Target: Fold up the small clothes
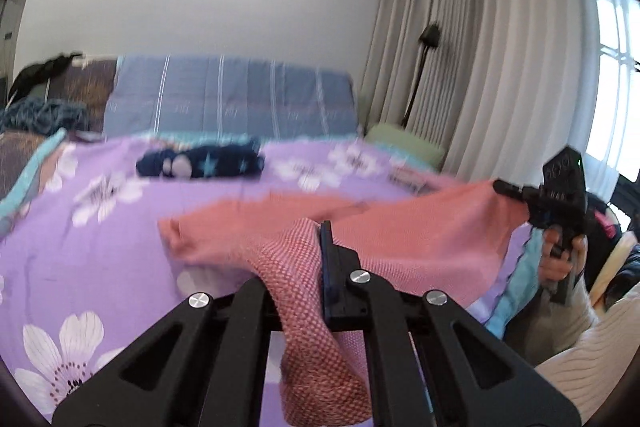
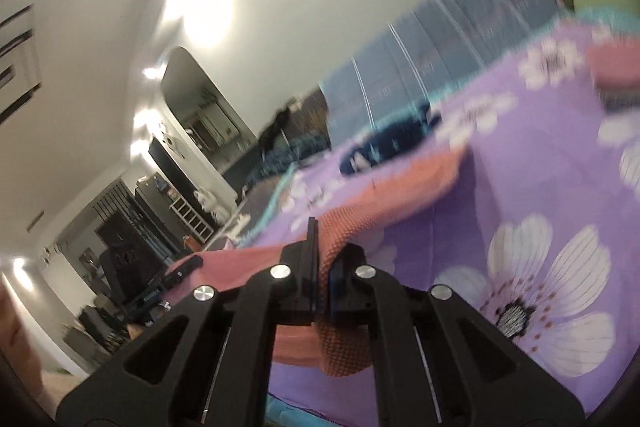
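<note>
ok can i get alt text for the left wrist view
The left gripper is shut on a salmon-pink garment, whose far edge the right gripper holds up over a purple floral bedspread. A dark blue star-print garment lies farther back on the bed, with curtains at right.

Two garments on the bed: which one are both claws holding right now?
The salmon-pink knit garment, pinched by the left claw and the right claw. The navy star-print garment lies untouched farther up the purple floral bedspread.
</note>
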Demonstrator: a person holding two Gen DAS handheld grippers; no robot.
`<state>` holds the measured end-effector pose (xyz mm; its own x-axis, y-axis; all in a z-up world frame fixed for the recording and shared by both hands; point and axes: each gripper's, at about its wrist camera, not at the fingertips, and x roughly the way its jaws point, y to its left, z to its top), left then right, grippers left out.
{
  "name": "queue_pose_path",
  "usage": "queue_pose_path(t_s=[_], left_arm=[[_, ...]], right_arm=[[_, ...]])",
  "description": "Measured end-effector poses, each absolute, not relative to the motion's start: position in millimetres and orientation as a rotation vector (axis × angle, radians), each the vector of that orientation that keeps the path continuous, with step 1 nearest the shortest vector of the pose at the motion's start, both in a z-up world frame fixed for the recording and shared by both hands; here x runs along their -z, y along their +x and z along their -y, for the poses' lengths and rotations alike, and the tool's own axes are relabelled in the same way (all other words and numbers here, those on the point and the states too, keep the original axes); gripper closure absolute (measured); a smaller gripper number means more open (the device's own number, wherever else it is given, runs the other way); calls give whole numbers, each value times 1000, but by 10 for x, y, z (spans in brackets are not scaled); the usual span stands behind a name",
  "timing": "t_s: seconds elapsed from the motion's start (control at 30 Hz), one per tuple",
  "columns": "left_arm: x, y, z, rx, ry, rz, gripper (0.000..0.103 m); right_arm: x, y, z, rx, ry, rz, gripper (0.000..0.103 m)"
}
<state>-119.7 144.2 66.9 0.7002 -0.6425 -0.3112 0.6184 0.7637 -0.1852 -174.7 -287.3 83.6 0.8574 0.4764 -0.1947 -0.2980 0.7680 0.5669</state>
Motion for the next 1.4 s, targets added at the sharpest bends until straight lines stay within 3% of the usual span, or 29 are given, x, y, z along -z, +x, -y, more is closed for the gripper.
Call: queue_pose_path(t_s=[0.07,0.27,0.47,1.1,1.2,1.4], left_arm=[[-708,-1263,-1456,710,-65,-352,97],[-218,-783,-1293,636,-97,-536,97],[183,-385,-1277,562,-119,-646,97],[336,783,-1130,494,-151,-702,96],[577,1078,-1100,432,-132,-756,88],[985,1264,-1121,393,-154,-860,83]], right_arm=[[-869,-1893,2898,-349,474,-281,97],[-306,-1351,2961,-298,621,-450,97],[-21,-957,2846,-219,545,-507,97],[262,452,2863,-173,527,-618,97],[506,727,2830,-124,495,-696,97],[824,849,2838,-99,497,-772,97]])
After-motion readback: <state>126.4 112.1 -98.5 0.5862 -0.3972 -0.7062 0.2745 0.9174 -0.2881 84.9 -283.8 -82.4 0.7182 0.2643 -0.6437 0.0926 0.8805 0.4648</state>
